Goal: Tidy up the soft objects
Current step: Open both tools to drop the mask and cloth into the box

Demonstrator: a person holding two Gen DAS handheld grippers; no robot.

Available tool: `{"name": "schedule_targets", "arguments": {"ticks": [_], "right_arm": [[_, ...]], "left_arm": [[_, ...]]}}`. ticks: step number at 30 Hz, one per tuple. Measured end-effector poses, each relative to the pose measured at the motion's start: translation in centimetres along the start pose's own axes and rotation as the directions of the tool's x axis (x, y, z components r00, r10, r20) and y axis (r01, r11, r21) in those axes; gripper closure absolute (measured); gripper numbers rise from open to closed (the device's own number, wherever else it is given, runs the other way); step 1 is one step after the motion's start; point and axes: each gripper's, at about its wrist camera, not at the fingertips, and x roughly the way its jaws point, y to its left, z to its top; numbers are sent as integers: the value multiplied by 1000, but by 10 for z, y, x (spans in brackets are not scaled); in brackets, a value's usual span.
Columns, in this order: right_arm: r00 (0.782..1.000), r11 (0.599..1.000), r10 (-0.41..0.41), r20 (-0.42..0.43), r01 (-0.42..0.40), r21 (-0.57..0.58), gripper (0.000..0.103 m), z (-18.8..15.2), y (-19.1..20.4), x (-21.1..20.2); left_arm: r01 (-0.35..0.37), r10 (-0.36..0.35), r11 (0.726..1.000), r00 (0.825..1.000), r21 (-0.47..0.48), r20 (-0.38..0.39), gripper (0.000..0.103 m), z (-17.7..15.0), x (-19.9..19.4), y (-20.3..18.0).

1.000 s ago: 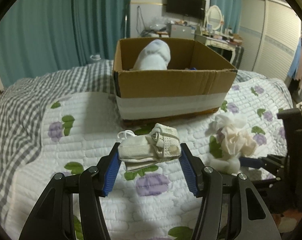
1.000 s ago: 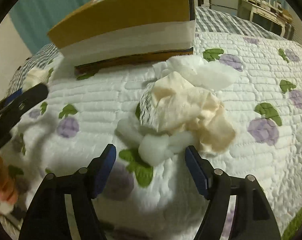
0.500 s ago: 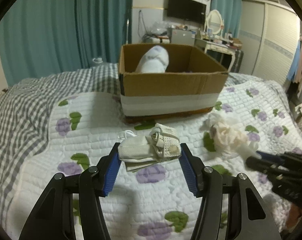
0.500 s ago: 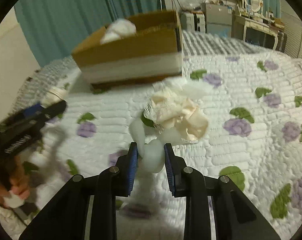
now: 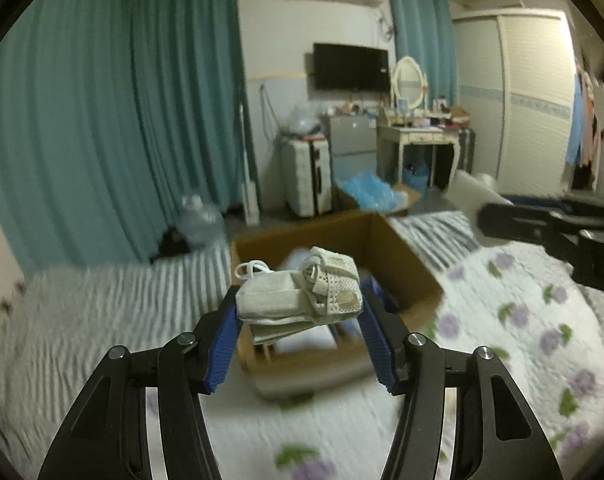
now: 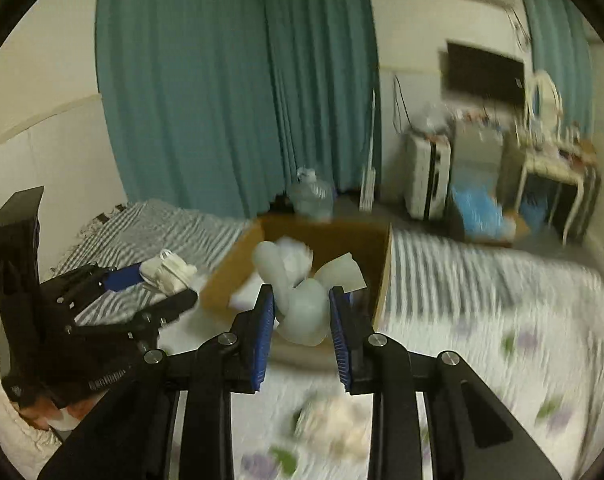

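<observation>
Cream cloth bundle lies crosswise in left tongs, above cardboard box.

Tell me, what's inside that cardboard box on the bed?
Inside the cardboard box, white and blue soft items show; the held cream bundle covers the rest.

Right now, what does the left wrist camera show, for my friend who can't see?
The left gripper holds a folded cream cloth bundle up above an open cardboard box on a flowery quilt. Teal curtains hang behind.

Both bundles now above box
</observation>
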Motion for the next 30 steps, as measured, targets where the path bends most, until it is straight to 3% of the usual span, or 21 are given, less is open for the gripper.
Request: {"name": "schedule_targets", "arguments": {"ticks": [5,12,13,14,15,16,17,18,22,26,30], "right_arm": [[999,1000,16,-40,-15,16,75,42,-28,64],[993,998,28,-111,-23,52,71,42,-56,157],[993,998,30,-111,-23,57,71,42,-58,163],[994,998,31,-105,-24,63,67,42,-60,168],[995,998,30,-93,-24,64,53,44,-63,171],[996,997,35,-79,-29,65,43,46,-65,172],[997,997,41,-61,-37,66,19,48,-68,171],[998,997,41,-43,-38,68,14,51,-69,168],[1000,997,8,5,-8,75,13,61,-72,139],[997,996,-46,54,42,76,7,69,-70,91],[997,995,-65,37,62,84,6,74,-63,36]], "left_arm": [[27,-28,1000,999,-15,-40,47,22,60,17],[37,-40,999,996,-34,-78,44,20,124,16],[43,-46,998,996,-41,-74,41,21,127,17],[45,-48,998,997,-48,-63,30,23,128,19],[35,-37,998,998,-53,-48,18,25,128,20],[12,-14,998,999,-56,-37,15,26,127,22],[1,-3,998,1000,-56,-30,15,27,126,21],[-15,14,998,1000,-57,-17,15,29,123,22],[-61,61,996,998,-60,2,14,34,105,22],[-61,65,995,997,-78,41,14,38,64,21],[-54,61,996,994,-71,92,9,42,12,17]]}}
